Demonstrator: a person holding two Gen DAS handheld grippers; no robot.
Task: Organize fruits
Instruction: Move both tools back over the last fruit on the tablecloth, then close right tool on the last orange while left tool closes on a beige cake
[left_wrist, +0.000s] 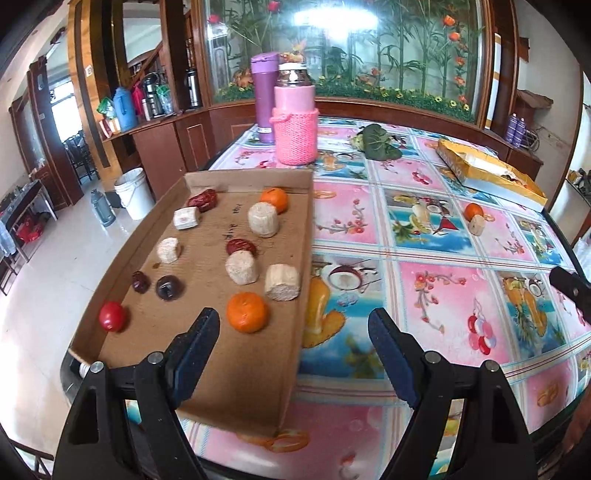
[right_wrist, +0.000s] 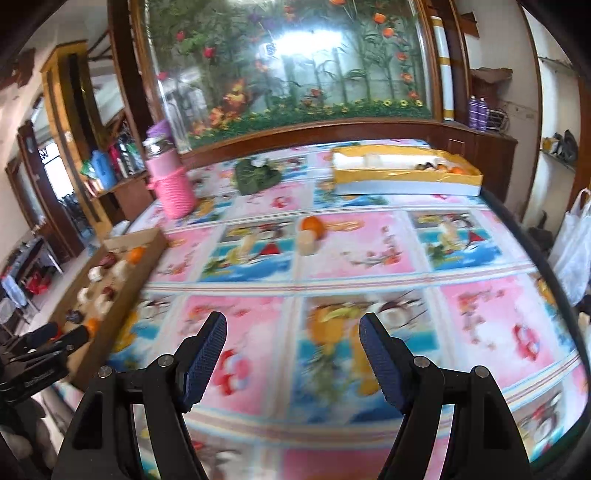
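Note:
A flat cardboard tray (left_wrist: 207, 354) on the table's left side holds two tangerines (left_wrist: 246, 312), several pale cut cylinders (left_wrist: 282, 282), red dates (left_wrist: 202, 200), a dark fruit (left_wrist: 168, 288) and a small red tomato (left_wrist: 111, 316). My left gripper (left_wrist: 293, 328) hovers open over the tray's near right edge, nothing between its fingers. On the cloth farther off lie a lone tangerine (right_wrist: 313, 224) and a pale piece (right_wrist: 307, 242) touching it. My right gripper (right_wrist: 293, 330) is open above the cloth, well short of them. A yellow box (right_wrist: 406, 177) at the back right holds more fruit.
A pink knitted flask (left_wrist: 295, 125) and a purple flask (left_wrist: 263, 99) stand behind the tray. A dark green leafy bunch (right_wrist: 256, 176) lies mid-back. A glass-fronted wooden cabinet (right_wrist: 295, 74) borders the far edge. The right gripper's tip (left_wrist: 569, 288) shows at the left view's right edge. A white bag (right_wrist: 572, 254) hangs off the table's right.

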